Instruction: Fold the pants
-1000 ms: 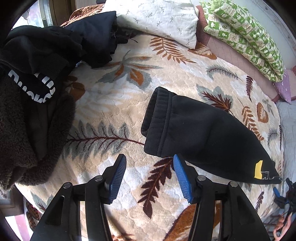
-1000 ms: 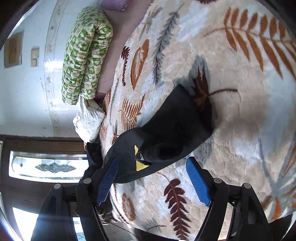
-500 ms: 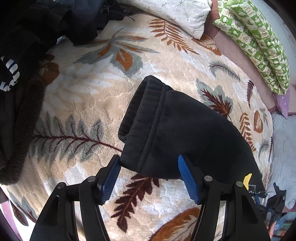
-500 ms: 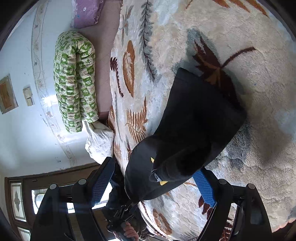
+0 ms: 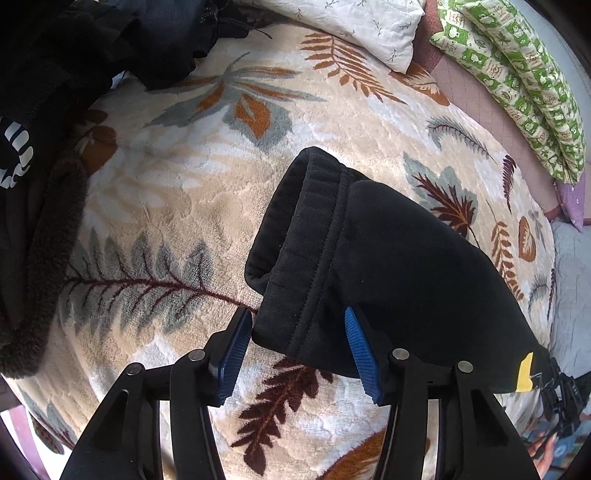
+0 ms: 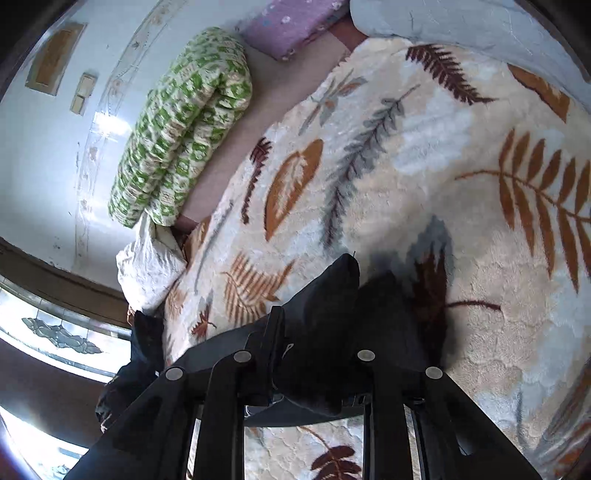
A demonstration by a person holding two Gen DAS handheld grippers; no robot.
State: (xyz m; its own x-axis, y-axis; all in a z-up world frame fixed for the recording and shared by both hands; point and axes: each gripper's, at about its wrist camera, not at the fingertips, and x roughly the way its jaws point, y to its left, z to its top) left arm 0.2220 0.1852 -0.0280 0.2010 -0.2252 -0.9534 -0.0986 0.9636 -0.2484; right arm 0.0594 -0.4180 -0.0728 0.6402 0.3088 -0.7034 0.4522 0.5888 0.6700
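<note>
Left wrist view first: the left gripper (image 5: 295, 343) points steeply down at the bed, its blue fingers (image 5: 232, 354) apart and closing, with the ribbed cuff end of the black pants (image 5: 388, 273) sitting between them. One pad is right at the cuff's near edge, the other lies against the cloth, but no firm pinch shows. The pants lie flat on the leaf-print blanket (image 5: 192, 192), running from the cuff near mid-bed out toward the bed's right edge, where a yellow tag (image 5: 525, 376) marks the far end. Along the left edge a heap of dark clothes (image 5: 55, 110) is piled up. Farther back, at the head of the bed, a white pillow (image 5: 354, 26) and a green patterned bolster (image 5: 517, 74) lie side by side.

Right wrist view now: the right gripper (image 6: 317, 354) is angled down over the other end of the pants (image 6: 332, 321), fingers nearly together and closing, clamped on a bunched fold of black cloth that rises between them. Beyond that, the blanket (image 6: 406, 166) spreads away. At the far edge the green bolster (image 6: 184, 125) lies against the wall, with a purple cushion (image 6: 291, 26) beside it and the white pillow (image 6: 147, 266) at the blanket's corner.
</note>
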